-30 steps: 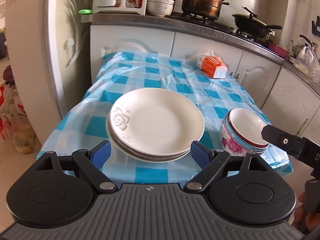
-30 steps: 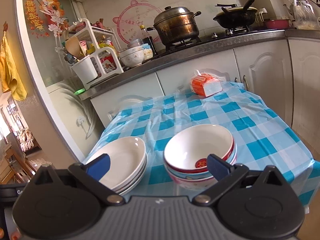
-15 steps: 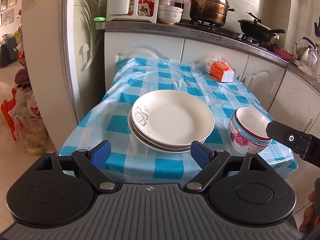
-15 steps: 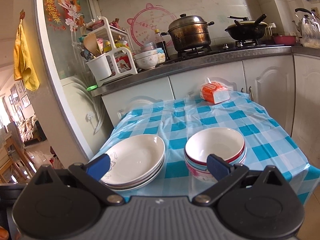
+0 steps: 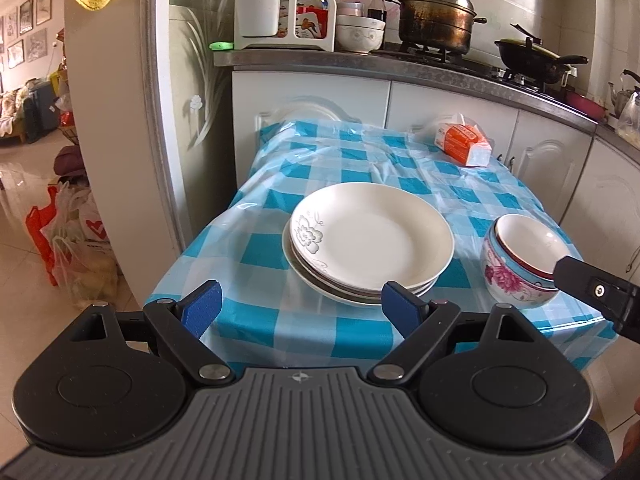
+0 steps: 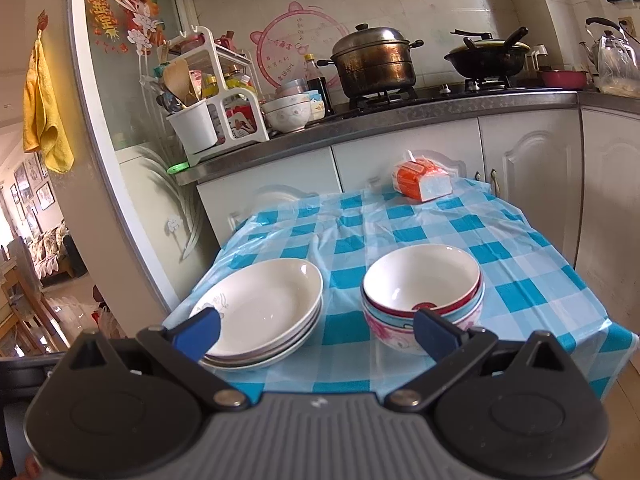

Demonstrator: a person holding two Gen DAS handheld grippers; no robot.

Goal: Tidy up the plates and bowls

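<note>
A stack of white plates with a grey flower print rests on the blue checked tablecloth. To its right stands a stack of nested bowls, pink flowers on the lowest one. My left gripper hovers open off the table's near edge, in front of the plates, with nothing between its blue pads. My right gripper is open too, held back from the near edge between plates and bowls. Part of the right gripper's body shows at the left wrist view's right edge.
An orange and white packet lies at the table's far right. Behind the table run white cabinets and a counter with a utensil rack, a white bowl, a steel pot and a black wok. Bags sit on the floor at left.
Both grippers have pulled back and away from the table; plates and bowls now look smaller and farther off. Both stacks stayed in place and both grippers stayed open.
</note>
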